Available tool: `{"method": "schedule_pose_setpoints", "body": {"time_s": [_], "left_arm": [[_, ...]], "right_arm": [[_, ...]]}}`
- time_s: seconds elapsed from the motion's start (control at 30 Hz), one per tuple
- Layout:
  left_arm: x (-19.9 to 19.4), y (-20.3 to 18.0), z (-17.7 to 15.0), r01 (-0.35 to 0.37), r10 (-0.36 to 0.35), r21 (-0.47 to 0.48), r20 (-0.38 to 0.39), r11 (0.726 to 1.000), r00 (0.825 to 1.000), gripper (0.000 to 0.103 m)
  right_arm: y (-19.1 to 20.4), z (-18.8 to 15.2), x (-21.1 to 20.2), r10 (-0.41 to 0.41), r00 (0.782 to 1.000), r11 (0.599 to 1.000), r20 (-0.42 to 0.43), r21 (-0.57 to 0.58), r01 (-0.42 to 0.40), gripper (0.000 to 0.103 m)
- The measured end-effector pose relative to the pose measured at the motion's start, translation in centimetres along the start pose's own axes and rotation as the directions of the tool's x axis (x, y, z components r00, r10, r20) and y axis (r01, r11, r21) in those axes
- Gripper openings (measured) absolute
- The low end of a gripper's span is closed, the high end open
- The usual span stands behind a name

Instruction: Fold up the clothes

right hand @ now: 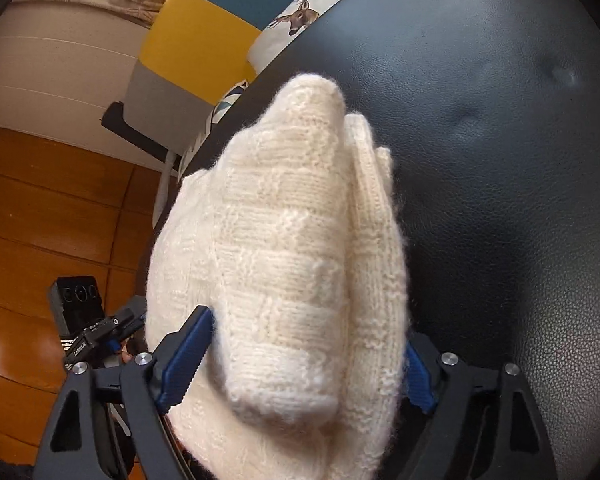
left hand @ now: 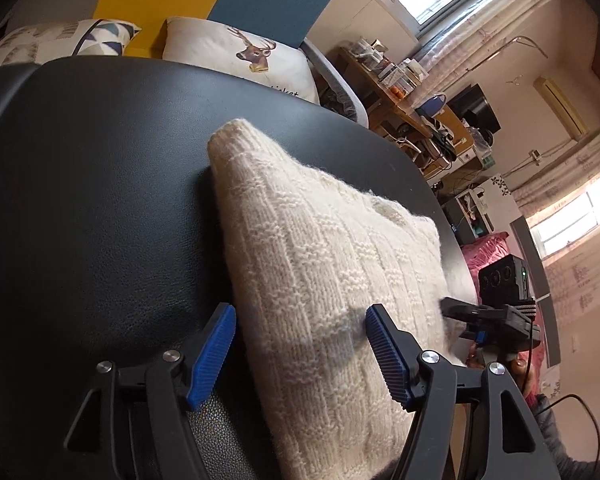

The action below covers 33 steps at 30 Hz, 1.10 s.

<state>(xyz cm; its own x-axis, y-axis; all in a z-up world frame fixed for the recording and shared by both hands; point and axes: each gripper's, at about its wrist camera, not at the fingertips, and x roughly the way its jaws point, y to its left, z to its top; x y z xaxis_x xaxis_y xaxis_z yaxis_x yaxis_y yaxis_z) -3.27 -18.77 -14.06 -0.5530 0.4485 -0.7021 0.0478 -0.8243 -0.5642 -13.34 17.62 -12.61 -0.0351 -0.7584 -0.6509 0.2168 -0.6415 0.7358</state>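
A cream knit sweater [left hand: 320, 264] lies folded into a thick bundle on a black leather surface [left hand: 100, 200]. My left gripper [left hand: 300, 312] is open at the bundle's near end. Its left blue pad is beside the knit's edge, and its right pad hovers over the knit and casts a shadow on it. In the right wrist view the sweater [right hand: 284, 248] bulges up between the blue pads of my right gripper [right hand: 306, 328]. Both pads press its sides, and the right pad is partly hidden by wool. The right gripper [left hand: 472, 314] also shows at the bundle's right edge, and the left gripper [right hand: 100, 328] at the far side.
Behind the leather surface stands a sofa with a deer-print pillow [left hand: 240, 56] and a triangle-print pillow [left hand: 80, 38]. A cluttered wooden desk [left hand: 400, 100] stands further back. Wooden floor [right hand: 40, 200] lies beyond the surface's edge. A pink blanket [left hand: 488, 248] lies low at the right.
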Motion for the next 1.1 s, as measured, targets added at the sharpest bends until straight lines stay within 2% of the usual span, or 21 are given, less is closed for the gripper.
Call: {"method": "schedule_pose_setpoints", "body": {"time_s": [0.13, 0.27, 0.33, 0.4, 0.6, 0.67, 0.73, 0.8, 0.97, 1.1], "left_arm": [[0.3, -0.3, 0.4, 0.02, -0.02, 0.017, -0.017, 1.0, 1.0, 0.07], [0.9, 0.0, 0.9, 0.031, -0.031, -0.003, -0.032, 1.0, 0.999, 0.074], [1.2, 0.2, 1.1, 0.04, -0.041, -0.017, -0.037, 0.999, 0.998, 0.077], [1.5, 0.3, 1.1, 0.045, -0.046, -0.033, -0.043, 0.998, 0.998, 0.08], [2.3, 0.2, 0.5, 0.035, -0.038, -0.05, -0.07, 0.998, 0.997, 0.086], [2.5, 0.3, 0.2, 0.036, -0.041, -0.068, -0.074, 0.997, 0.996, 0.076], [2.3, 0.4, 0.0, 0.042, -0.047, -0.083, -0.061, 0.996, 0.997, 0.055], [1.9, 0.3, 0.0, 0.038, -0.042, -0.084, -0.045, 0.996, 0.998, 0.045], [0.4, -1.5, -0.5, 0.01, -0.009, -0.038, 0.02, 0.999, 1.0, 0.037], [-1.0, -2.5, -1.3, 0.014, -0.012, -0.023, 0.088, 1.0, 0.996, 0.036]], "right_arm": [[-0.4, 0.2, 0.5, 0.054, 0.998, 0.998, -0.045, 0.022, -0.053, 0.085], [-1.2, 0.0, 0.5, 0.1, 0.993, 0.995, -0.055, 0.036, -0.098, 0.083], [-1.5, 0.0, 0.5, 0.101, 0.993, 0.995, -0.059, 0.034, -0.099, 0.077], [-1.8, -0.1, 0.5, 0.087, 0.994, 0.996, -0.059, 0.025, -0.086, 0.063], [-1.1, -0.7, 0.1, 0.021, 0.999, 0.997, -0.024, -0.068, -0.023, 0.047], [-0.7, -0.8, 0.1, 0.001, 1.0, 0.996, -0.012, -0.092, -0.002, 0.044], [-0.3, -0.8, 0.2, -0.016, 1.0, 0.995, 0.0, -0.101, 0.016, 0.042], [0.2, -0.9, 0.2, -0.032, 0.999, 0.993, 0.012, -0.11, 0.033, 0.039], [1.2, -0.9, 0.1, -0.071, 0.996, 0.989, 0.049, -0.128, 0.077, 0.034], [1.4, -1.0, 0.5, -0.043, 0.998, 0.991, 0.053, -0.123, 0.049, 0.033]]}}
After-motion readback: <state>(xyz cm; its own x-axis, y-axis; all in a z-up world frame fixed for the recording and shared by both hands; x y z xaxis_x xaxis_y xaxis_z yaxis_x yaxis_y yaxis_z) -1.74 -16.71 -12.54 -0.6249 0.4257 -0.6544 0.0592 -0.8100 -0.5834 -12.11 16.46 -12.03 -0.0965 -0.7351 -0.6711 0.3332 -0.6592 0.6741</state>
